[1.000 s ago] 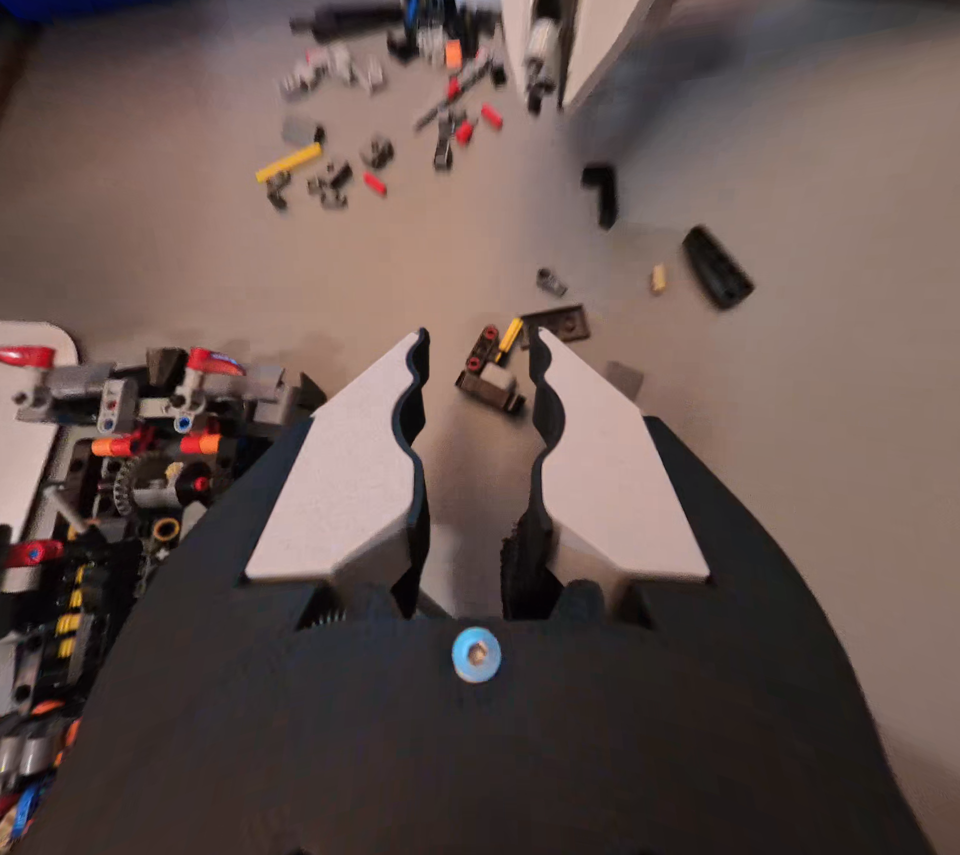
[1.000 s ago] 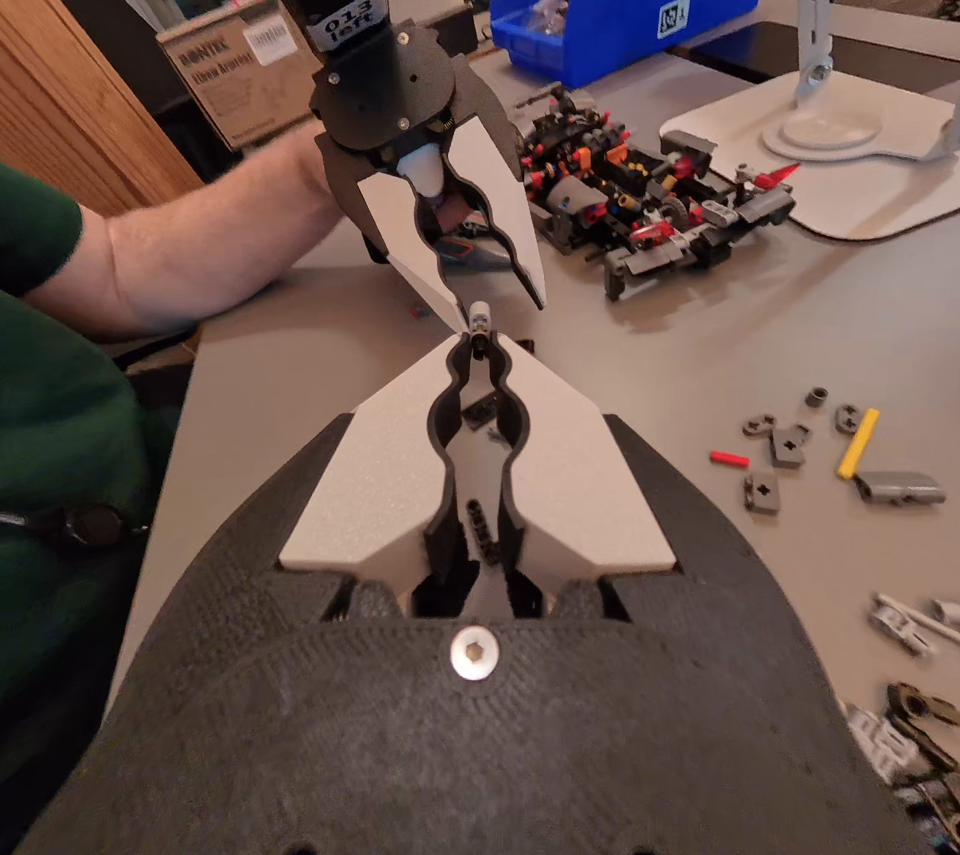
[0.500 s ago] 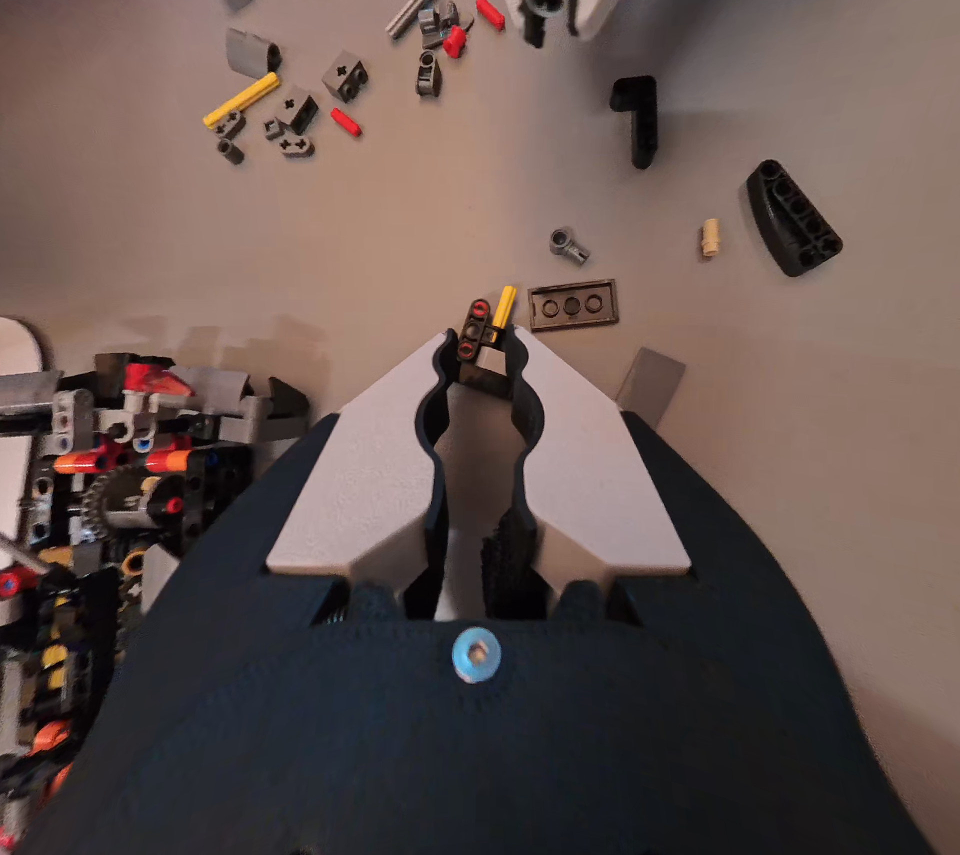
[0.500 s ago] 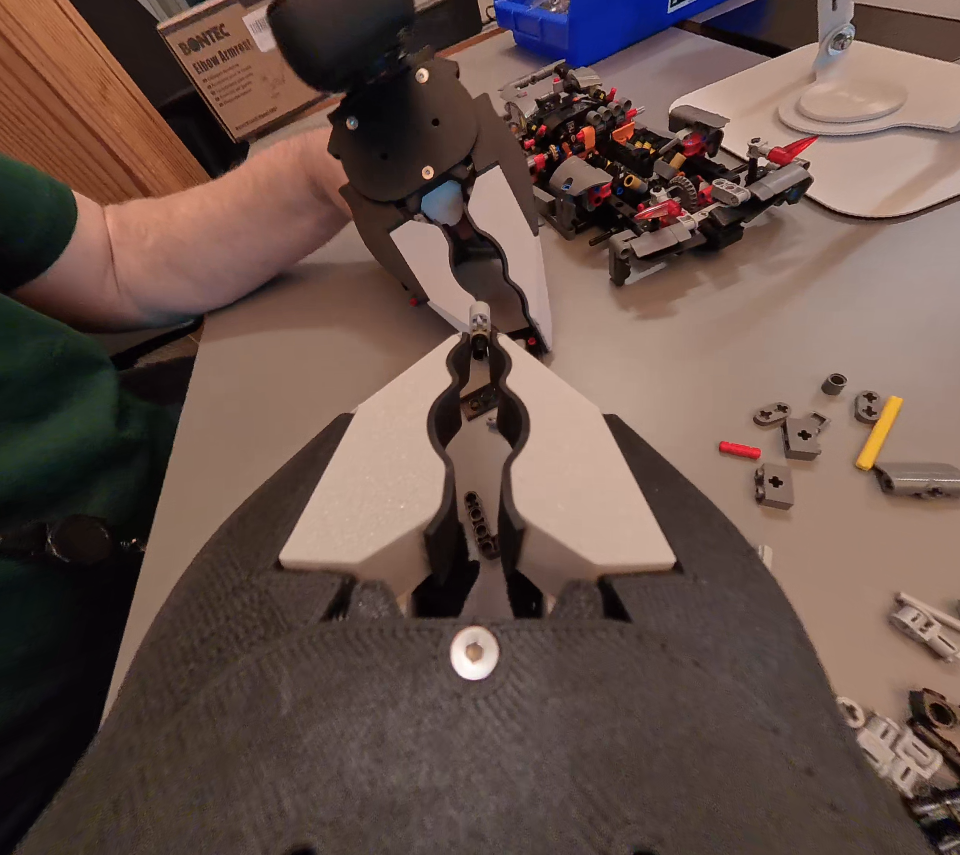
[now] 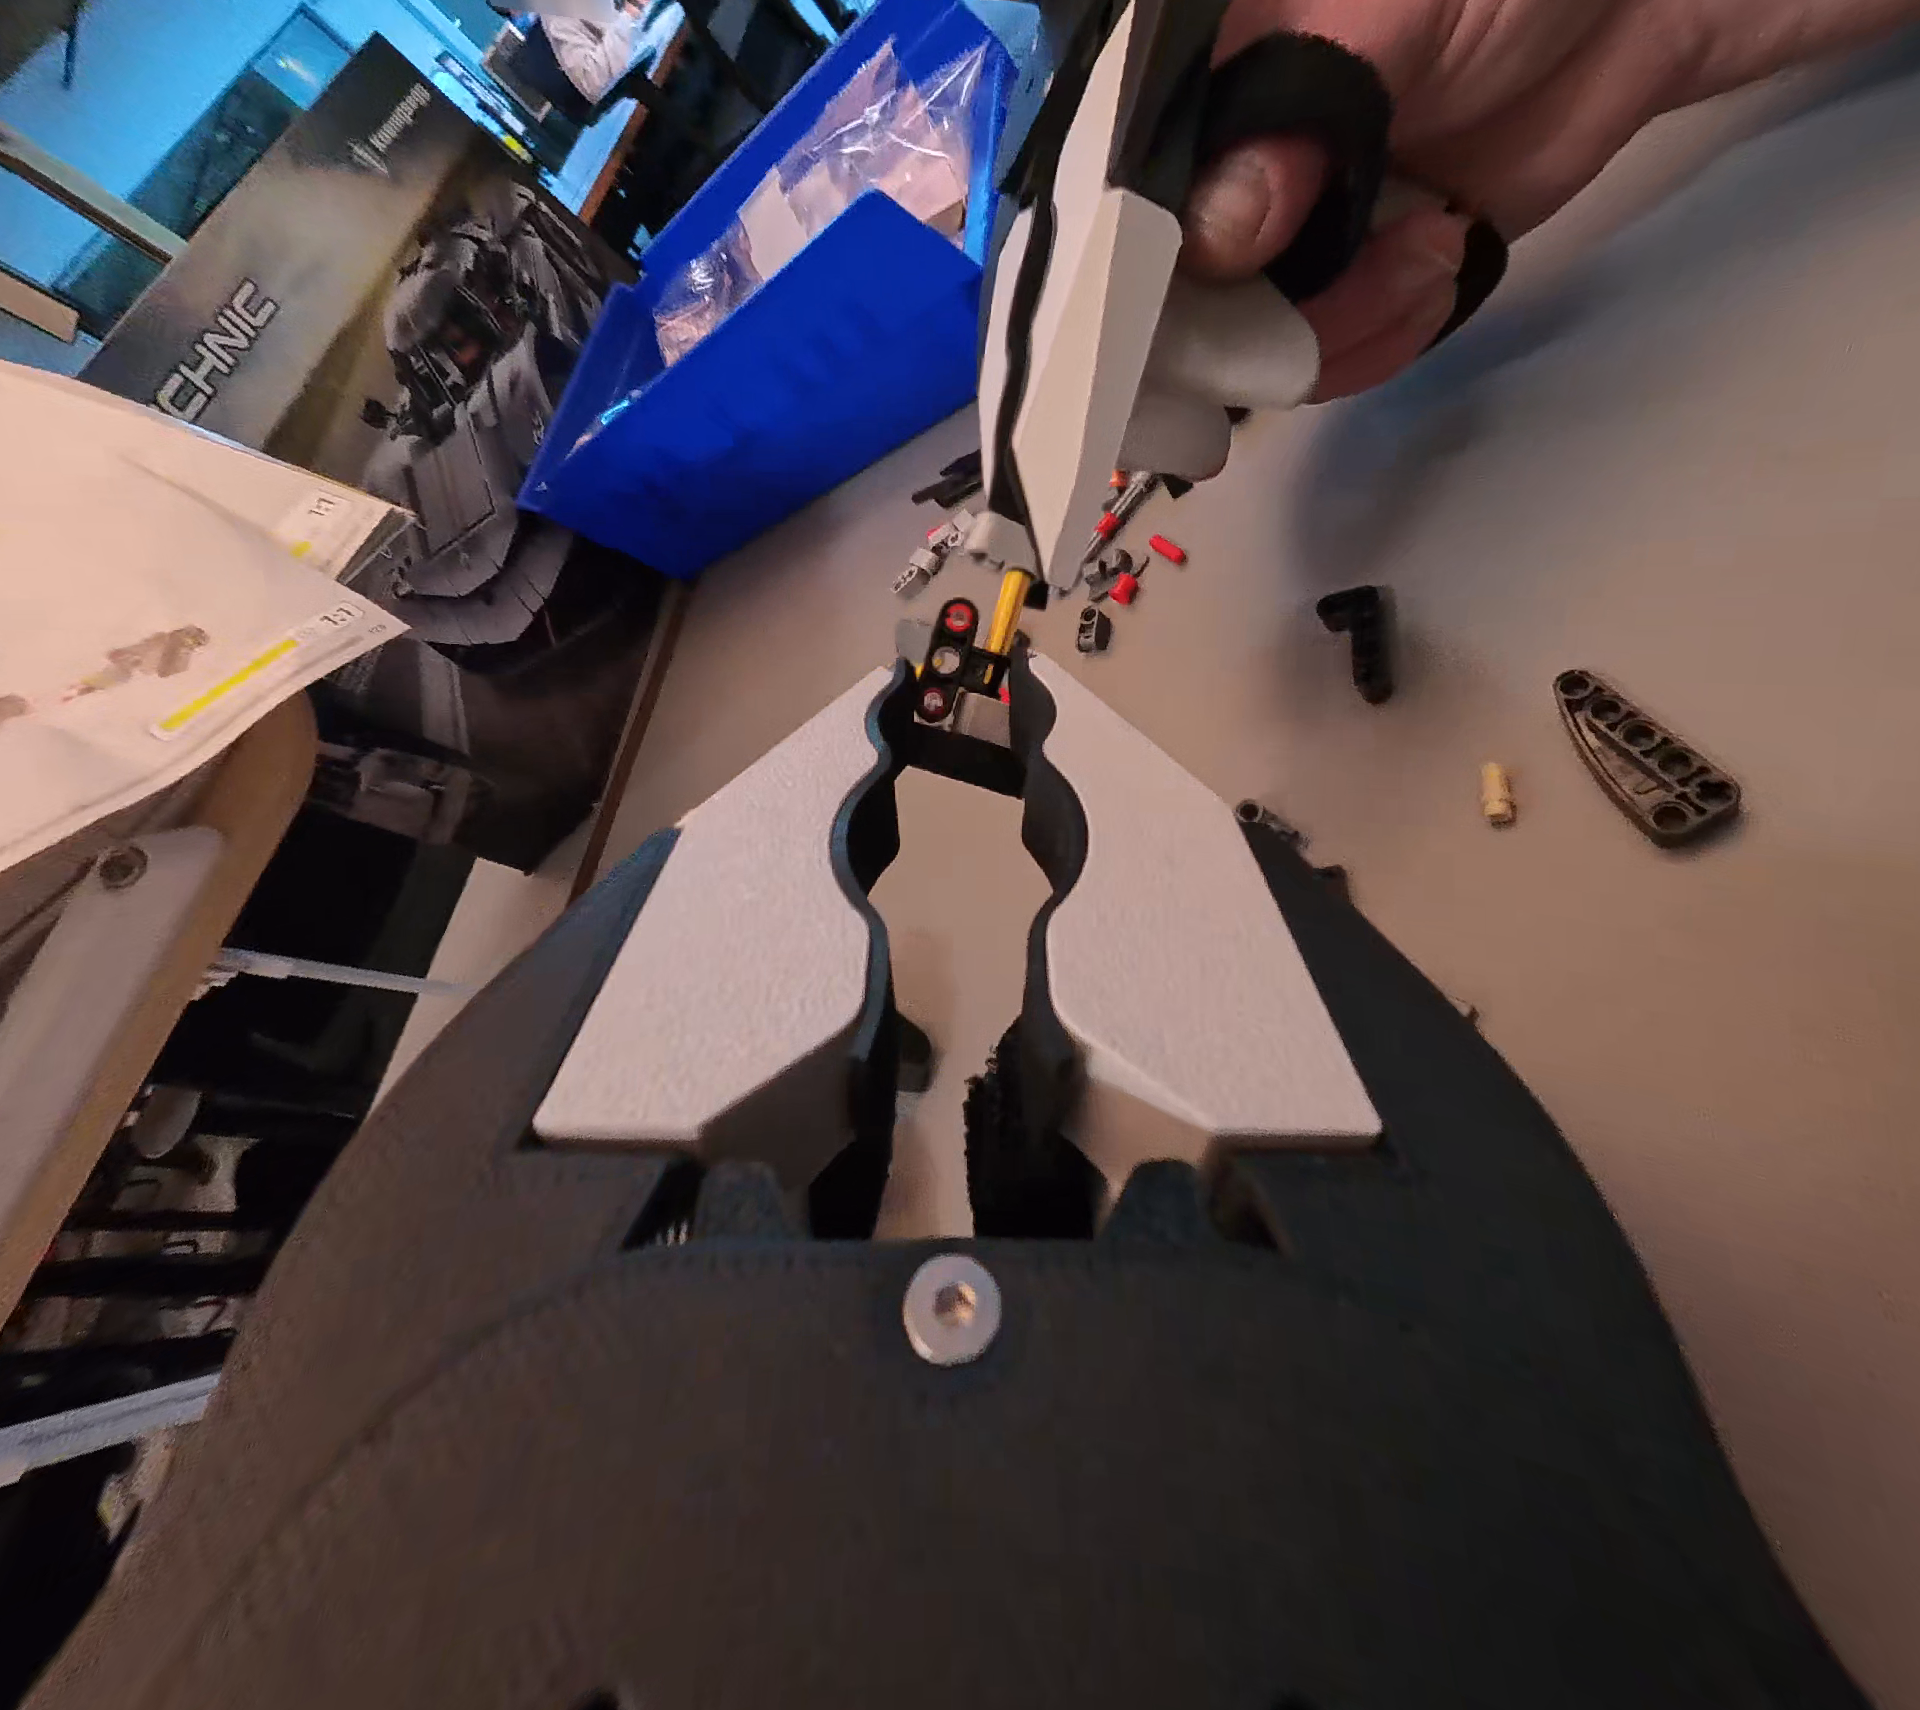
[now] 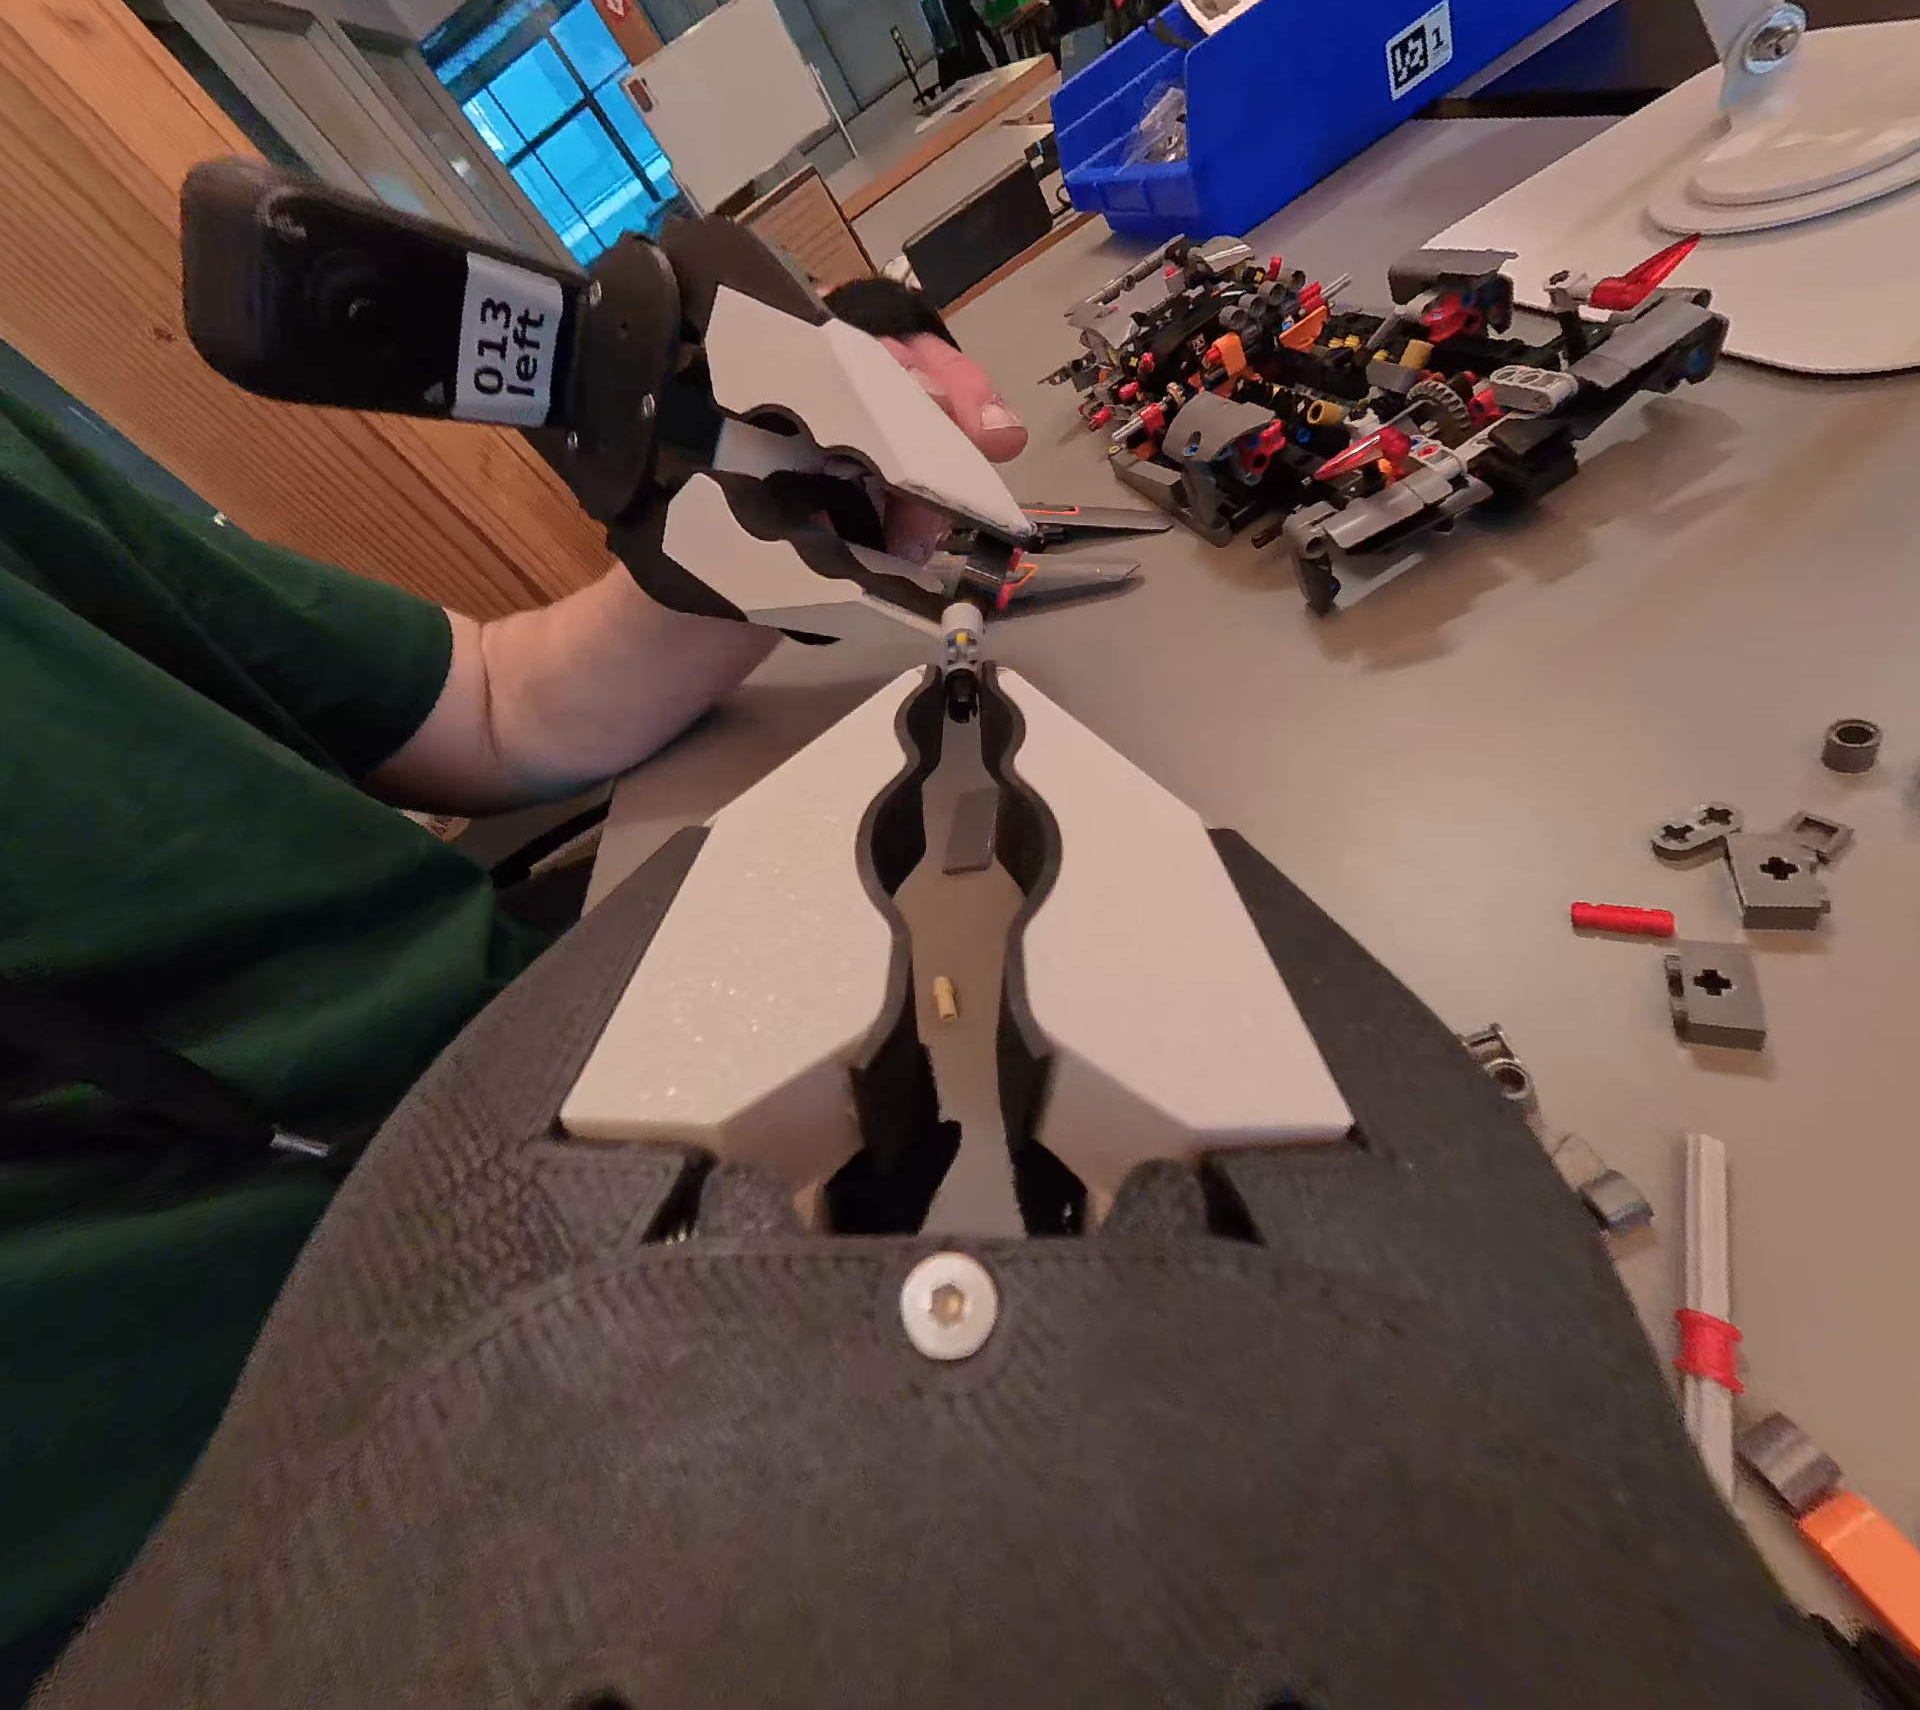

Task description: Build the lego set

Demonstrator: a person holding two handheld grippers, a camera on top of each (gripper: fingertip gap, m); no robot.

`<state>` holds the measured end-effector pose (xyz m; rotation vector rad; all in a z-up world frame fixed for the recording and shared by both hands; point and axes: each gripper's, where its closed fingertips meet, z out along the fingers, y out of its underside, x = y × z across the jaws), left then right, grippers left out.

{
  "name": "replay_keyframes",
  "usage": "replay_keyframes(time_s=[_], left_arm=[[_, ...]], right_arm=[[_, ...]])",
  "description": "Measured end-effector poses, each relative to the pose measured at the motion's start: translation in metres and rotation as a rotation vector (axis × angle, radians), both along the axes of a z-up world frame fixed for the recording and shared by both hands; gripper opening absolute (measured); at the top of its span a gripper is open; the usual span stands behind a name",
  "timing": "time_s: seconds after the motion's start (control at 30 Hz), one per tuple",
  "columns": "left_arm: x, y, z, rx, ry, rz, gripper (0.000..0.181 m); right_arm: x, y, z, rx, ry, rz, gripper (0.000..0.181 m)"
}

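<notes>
Lego sub-assembly [image 5: 951, 673] with yellow axle clamped in left tool [image 5: 961, 684] above bench [image 5: 1558, 1037], right tool [image 6: 961, 673] pinching grey connector [image 6: 960, 624] at axle tip, bench edge just left, loose parts right.

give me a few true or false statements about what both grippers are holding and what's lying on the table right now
1. The left gripper is shut on a small black sub-assembly with red pins. True.
2. The right gripper is open and empty. False: it is shut on a small grey connector.
3. The yellow axle sticks out of the sub-assembly towards the right gripper's fingers. True.
4. The partly built car is held up in the air. False: it rests on the grey table.
5. The blue bin sits on the table beyond the car. True.
6. The curved black beam is clamped in the left gripper. False: it lies loose on the table.
</notes>
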<state>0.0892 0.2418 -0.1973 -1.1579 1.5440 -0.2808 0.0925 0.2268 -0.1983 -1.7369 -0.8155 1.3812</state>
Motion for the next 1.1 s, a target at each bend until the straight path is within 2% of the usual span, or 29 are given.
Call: replay_keyframes(time_s=[0.53, 0.77, 1.1], left_arm=[[0.000, 0.000, 0.005, 0.097, 0.022, 0.024, 0.016], [0.005, -0.005, 0.002, 0.157, 0.067, 0.021, 0.016], [0.002, 0.002, 0.001, 0.169, 0.079, 0.055, 0.015]], right_arm=[[0.000, -0.003, -0.004, -0.066, 0.002, 0.024, 0.005], [-0.002, -0.006, -0.015, -0.109, -0.038, 0.043, 0.005], [0.002, -0.006, -0.007, -0.109, 0.006, 0.046, 0.005]])
